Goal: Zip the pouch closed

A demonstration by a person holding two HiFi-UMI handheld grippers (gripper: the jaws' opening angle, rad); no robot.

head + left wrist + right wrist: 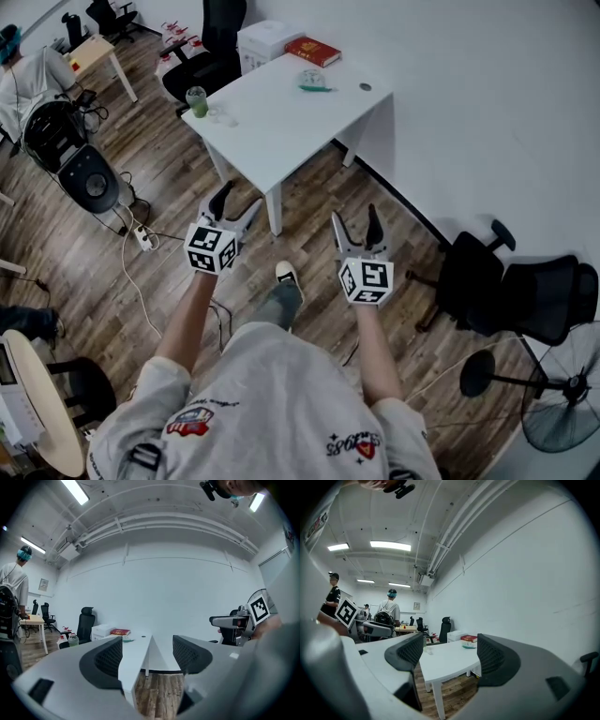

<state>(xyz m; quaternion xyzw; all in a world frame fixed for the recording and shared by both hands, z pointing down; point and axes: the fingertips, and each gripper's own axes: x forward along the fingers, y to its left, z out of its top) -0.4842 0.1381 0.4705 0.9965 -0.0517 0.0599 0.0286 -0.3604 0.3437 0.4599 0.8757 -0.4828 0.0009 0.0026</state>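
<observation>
1. Both tools are held out level over the wood floor [309, 216]: the left gripper [237, 199] and the right gripper [354, 217] have their jaws spread wide, with nothing between them.
2. Just ahead stands the white table [281, 122]. Its near corner points between the 2 grippers and is apart from both.
3. Near the table's far edge lies the pouch [314, 81], small and pale with a green edge, beside a red book [313, 51].
4. To the right, a black chair [487, 281] and a fan [562, 412] crowd the floor by the wall.

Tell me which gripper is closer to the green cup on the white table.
Left. The left gripper hovers over the floor, short of the table side where the green cup stands; the right gripper is farther off, past the table's near corner.
</observation>
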